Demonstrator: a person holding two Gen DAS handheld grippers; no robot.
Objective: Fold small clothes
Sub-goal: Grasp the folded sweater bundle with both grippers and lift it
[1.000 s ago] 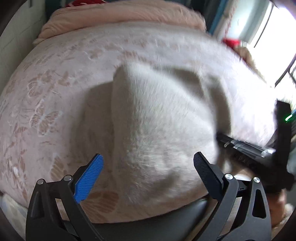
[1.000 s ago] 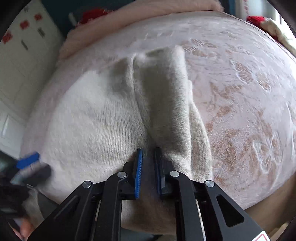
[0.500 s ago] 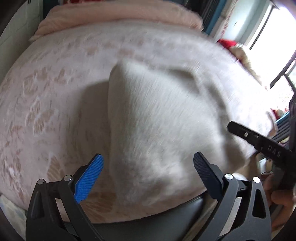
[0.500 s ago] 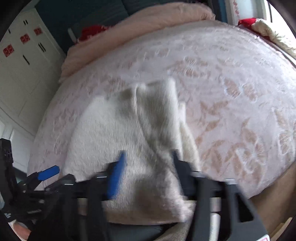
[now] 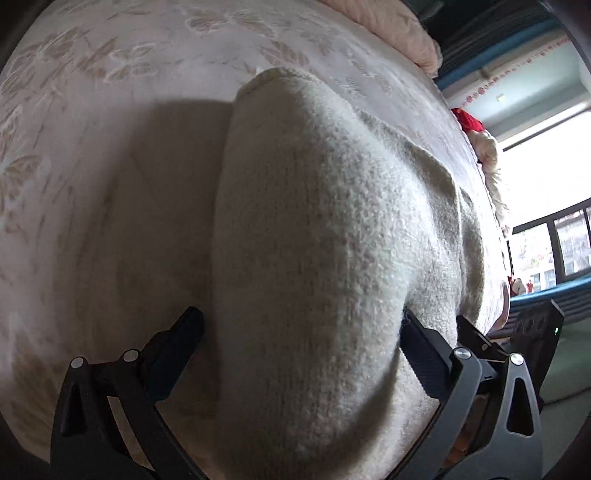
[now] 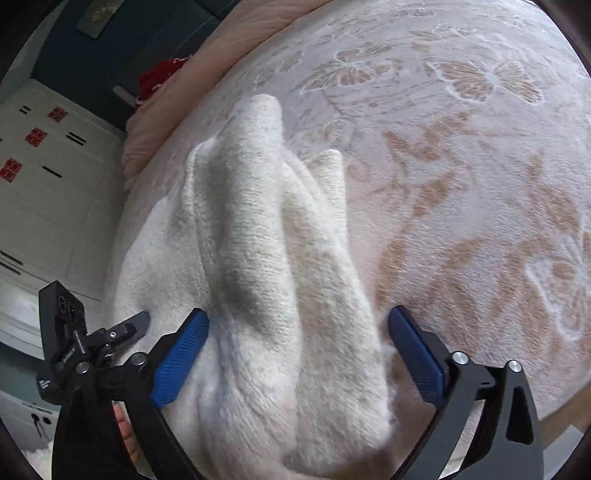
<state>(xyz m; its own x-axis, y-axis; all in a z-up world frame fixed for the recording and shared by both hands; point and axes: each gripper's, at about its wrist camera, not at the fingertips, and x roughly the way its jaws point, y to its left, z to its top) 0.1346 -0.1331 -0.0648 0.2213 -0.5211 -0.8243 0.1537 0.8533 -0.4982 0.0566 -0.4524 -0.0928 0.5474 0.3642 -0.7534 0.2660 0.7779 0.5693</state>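
A cream knitted garment (image 5: pixel 317 236) lies on the pink bed cover, its left edge folded over into a thick rounded ridge. My left gripper (image 5: pixel 299 339) is open, its fingers astride the near end of that ridge. In the right wrist view the garment (image 6: pixel 266 258) shows bunched lengthwise folds and a ribbed cuff (image 6: pixel 330 166) at its right. My right gripper (image 6: pixel 297 339) is open, with its blue pads on either side of the folds near the hem. The left gripper's tip (image 6: pixel 129 326) shows at the garment's left edge.
The bed cover (image 6: pixel 461 166) has a butterfly and leaf pattern. A pink quilt (image 5: pixel 388 29) lies along the far side, with something red (image 6: pixel 159 79) beside it. White cupboards (image 6: pixel 40 177) stand on the left, a window (image 5: pixel 554 251) on the right. The bed's near edge is just under both grippers.
My right gripper has let go of the garment fold and opened wide. My left gripper has moved forward and down, so the folded edge now sits between its fingers.
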